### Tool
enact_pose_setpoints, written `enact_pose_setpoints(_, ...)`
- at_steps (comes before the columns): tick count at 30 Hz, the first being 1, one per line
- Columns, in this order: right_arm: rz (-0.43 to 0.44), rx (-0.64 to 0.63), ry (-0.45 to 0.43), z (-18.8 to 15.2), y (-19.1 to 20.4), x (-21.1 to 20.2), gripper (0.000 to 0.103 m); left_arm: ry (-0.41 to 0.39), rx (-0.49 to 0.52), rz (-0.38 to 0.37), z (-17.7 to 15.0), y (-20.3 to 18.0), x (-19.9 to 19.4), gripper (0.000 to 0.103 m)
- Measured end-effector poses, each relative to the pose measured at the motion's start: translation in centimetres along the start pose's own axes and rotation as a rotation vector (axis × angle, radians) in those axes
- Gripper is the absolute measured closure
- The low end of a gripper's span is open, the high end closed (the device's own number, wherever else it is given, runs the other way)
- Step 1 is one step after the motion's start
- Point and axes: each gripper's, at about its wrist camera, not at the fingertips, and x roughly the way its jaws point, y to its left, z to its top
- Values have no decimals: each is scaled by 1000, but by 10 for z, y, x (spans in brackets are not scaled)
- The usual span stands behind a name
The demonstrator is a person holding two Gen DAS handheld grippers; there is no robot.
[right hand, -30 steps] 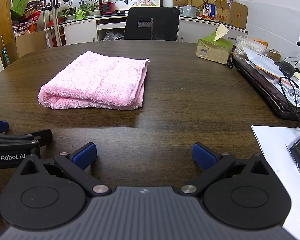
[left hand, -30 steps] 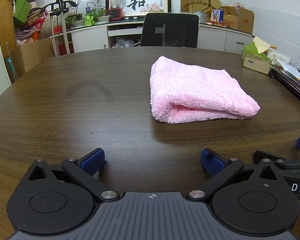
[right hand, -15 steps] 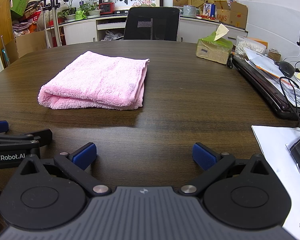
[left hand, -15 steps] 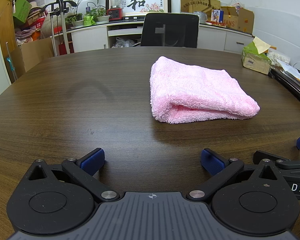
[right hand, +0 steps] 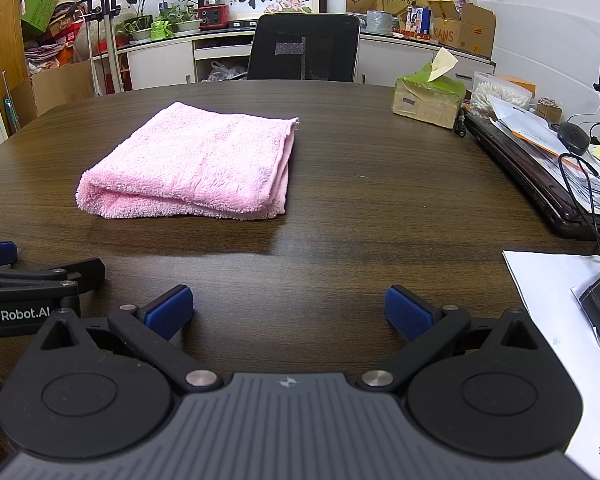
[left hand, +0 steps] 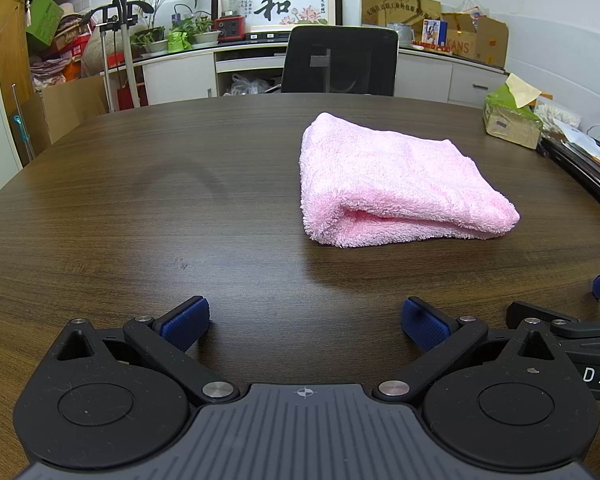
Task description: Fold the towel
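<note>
My left tool and right tool both stand wide open, holding nothing, low over the near edge of the desk. The pink towel lies folded mid-desk, well apart from both.

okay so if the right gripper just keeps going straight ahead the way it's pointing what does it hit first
Mostly bare table. The right gripper, jaws open, aims just right of the pink towel; it might clip that towel's right edge. Beyond stands the black chair, though depth is hard to judge.
</note>
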Motion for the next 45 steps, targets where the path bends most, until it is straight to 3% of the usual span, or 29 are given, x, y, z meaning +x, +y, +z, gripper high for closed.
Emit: enact_pose_setpoints(45, 0, 0, 0, 0, 0, 0, 0, 1, 11, -5, 2, -6, 3, 0)
